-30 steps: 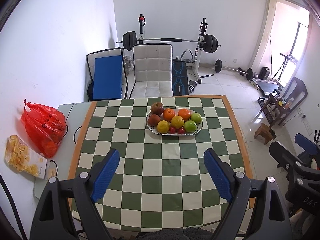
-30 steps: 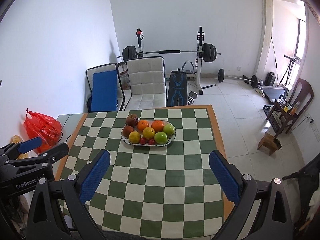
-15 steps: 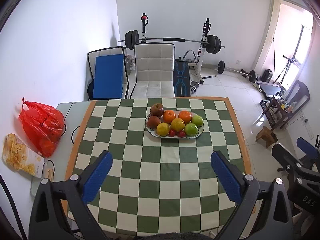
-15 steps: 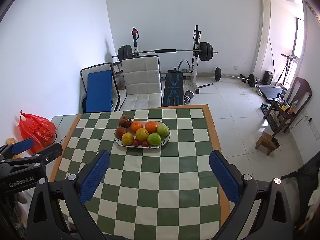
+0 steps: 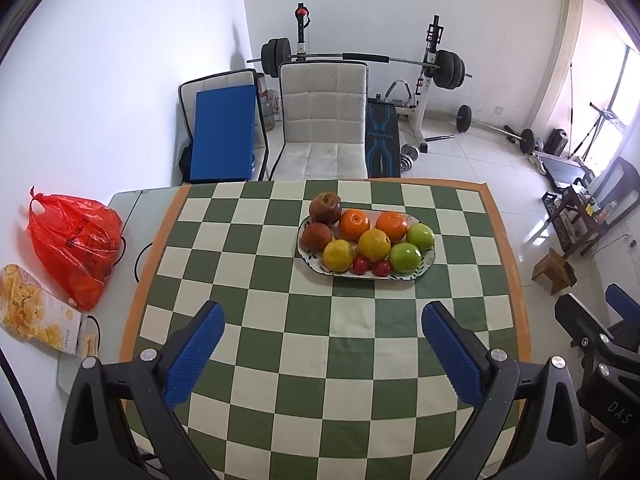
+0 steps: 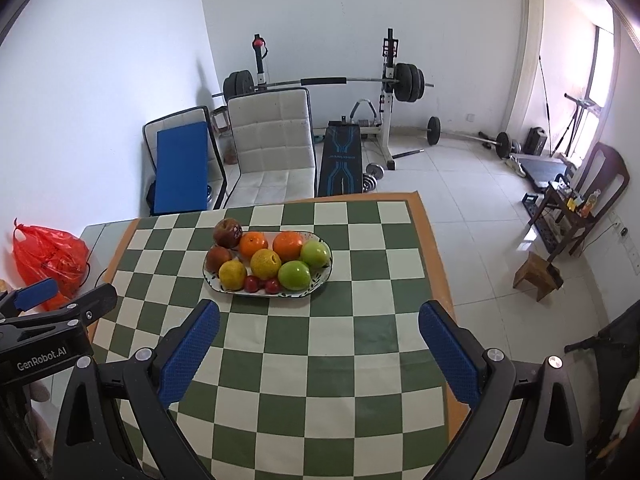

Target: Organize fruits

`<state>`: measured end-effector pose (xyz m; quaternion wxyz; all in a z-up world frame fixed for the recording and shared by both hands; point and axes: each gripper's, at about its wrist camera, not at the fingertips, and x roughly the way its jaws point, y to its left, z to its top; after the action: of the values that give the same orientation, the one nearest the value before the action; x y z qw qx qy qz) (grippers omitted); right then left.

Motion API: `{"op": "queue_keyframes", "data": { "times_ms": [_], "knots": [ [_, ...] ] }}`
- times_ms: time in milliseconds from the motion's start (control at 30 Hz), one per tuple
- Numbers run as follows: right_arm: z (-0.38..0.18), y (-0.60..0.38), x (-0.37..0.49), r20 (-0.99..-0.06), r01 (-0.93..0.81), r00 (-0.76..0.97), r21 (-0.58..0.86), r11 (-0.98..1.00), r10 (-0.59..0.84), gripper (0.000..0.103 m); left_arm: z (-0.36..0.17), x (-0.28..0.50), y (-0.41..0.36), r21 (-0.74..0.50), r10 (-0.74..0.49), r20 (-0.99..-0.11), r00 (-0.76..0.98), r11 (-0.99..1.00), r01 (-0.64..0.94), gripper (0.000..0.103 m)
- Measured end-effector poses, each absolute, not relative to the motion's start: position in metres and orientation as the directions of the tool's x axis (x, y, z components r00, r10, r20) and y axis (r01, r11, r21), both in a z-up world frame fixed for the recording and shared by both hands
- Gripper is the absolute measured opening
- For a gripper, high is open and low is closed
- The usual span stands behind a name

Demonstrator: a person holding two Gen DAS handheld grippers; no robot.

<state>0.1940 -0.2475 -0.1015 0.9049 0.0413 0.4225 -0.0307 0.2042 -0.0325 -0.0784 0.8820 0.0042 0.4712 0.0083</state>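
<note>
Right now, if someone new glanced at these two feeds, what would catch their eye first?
Probably the oval plate heaped with fruit on the far half of the green-and-white checkered table: dark red apples at its left end, oranges behind, green apples at the right. Next, the left gripper and right gripper, both wide open and empty above the near squares. A bright red plastic bag sits off the table's left edge.

Left tool point(image 5: 322, 334) jaws spread wider; both tools drifted slightly vs plate point(image 5: 425, 267).
</note>
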Motion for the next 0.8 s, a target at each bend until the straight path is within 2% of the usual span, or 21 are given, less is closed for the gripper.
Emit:
{"op": "queue_keyframes", "data": {
  "times_ms": [267, 800],
  "knots": [
    [-0.135, -0.252, 0.221, -0.795, 0.104, 0.606, 0.037, 0.994, -0.034, 0.102, -0.096, 0.223, -0.031, 0.046, 0.05, -0.834, 0.549, 0.999, -0.022, 0.101],
    [-0.14, -0.248, 0.238, -0.79, 0.093, 0.611, 0.013, 0.996, -0.047, 0.102, -0.104, 0.234, -0.033, 0.051, 0.045, -0.835, 0.548, 0.999, -0.005, 0.101]
  ]
}}
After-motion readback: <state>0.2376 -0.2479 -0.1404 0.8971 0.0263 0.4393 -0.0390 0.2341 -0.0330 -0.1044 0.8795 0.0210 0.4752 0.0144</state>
